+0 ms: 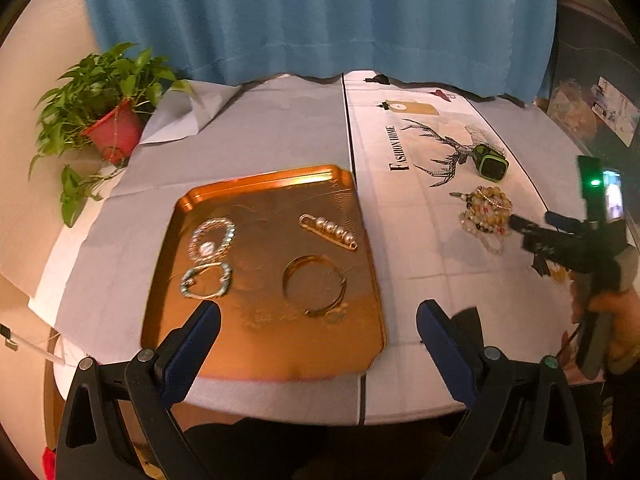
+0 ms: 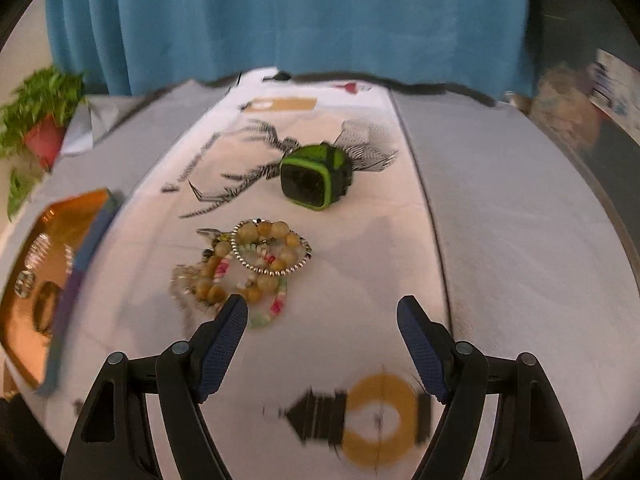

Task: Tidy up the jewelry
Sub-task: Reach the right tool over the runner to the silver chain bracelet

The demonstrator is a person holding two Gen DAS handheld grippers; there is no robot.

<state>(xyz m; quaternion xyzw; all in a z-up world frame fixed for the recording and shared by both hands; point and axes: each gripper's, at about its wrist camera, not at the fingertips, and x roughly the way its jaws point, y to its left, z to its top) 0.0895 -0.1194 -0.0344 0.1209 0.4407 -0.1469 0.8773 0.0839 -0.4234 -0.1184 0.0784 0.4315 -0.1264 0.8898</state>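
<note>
A gold tray (image 1: 248,344) lies on the table and holds two crystal bracelets (image 1: 210,236), a pearl pin (image 1: 330,230) and a gold bangle (image 1: 314,286). My left gripper (image 1: 318,318) is open and empty above the tray's near edge. A pile of beaded bracelets (image 2: 248,270) lies on the white cloth, also in the left wrist view (image 1: 486,216). A green and black watch (image 2: 316,178) stands behind it. My right gripper (image 2: 322,312) is open and empty, just in front of the pile. The tray shows at the left of the right wrist view (image 2: 16,344).
A potted plant (image 1: 100,116) in a red pot stands at the table's far left corner. A blue curtain (image 1: 320,20) hangs behind the table. The white cloth has a deer print (image 1: 444,152) and a lantern print (image 2: 360,420).
</note>
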